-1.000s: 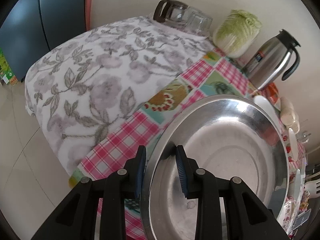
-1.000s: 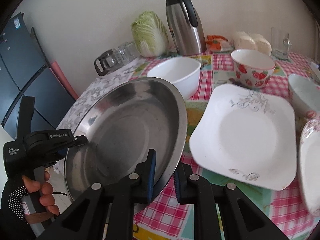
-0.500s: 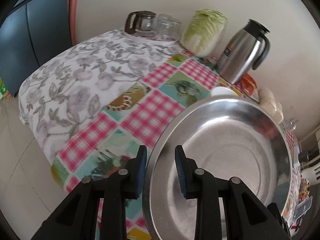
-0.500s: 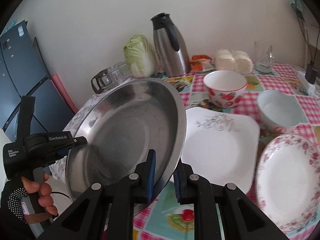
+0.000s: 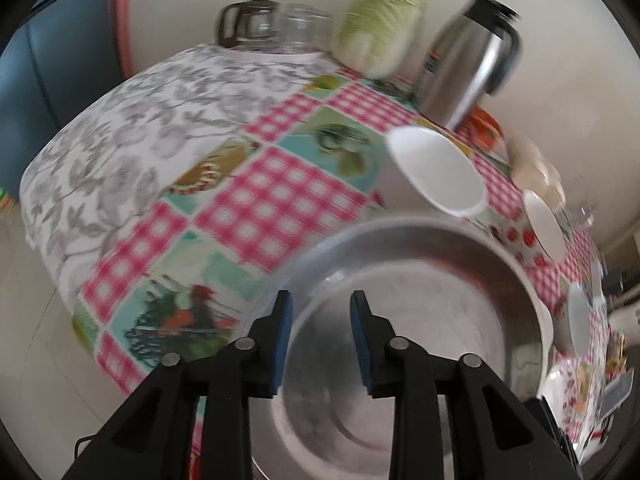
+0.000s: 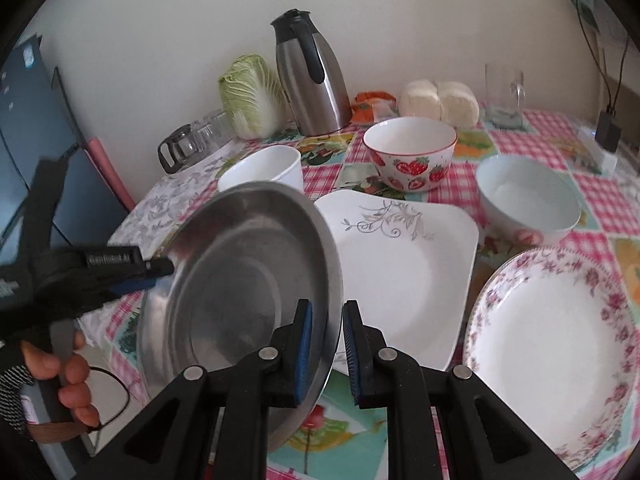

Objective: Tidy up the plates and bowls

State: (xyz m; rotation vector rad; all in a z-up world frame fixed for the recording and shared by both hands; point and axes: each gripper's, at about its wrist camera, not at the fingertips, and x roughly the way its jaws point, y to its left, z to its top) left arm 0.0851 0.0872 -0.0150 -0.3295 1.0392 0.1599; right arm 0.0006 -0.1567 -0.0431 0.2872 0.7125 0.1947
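Both of my tongs meet on the steel plate [image 6: 240, 280]. My right gripper [image 6: 326, 350] pinches the plate's near rim at the lower middle of the right wrist view, one blue pad inside the dish and one behind it, holding the plate tilted up above the checked tablecloth [image 6: 592, 196]. My left gripper [image 5: 320, 340] straddles the opposite rim at the bottom of its own view — its jaws have just been opening, and the inner pad now stands clear of the metal, so they are spread with the rim between them, not gripping.

Just right of the steel plate lies the square white plate [image 6: 404, 272], partly covered by it. A floral-rimmed plate [image 6: 556, 332] sits at lower right. Behind are a plain white bowl [image 6: 264, 170], a strawberry bowl [image 6: 410, 152] and a pale bowl [image 6: 528, 204]. Along the wall at the top — a cabbage [image 6: 250, 96], a steel thermos jug [image 6: 312, 80] and a glass mug [image 6: 504, 96].
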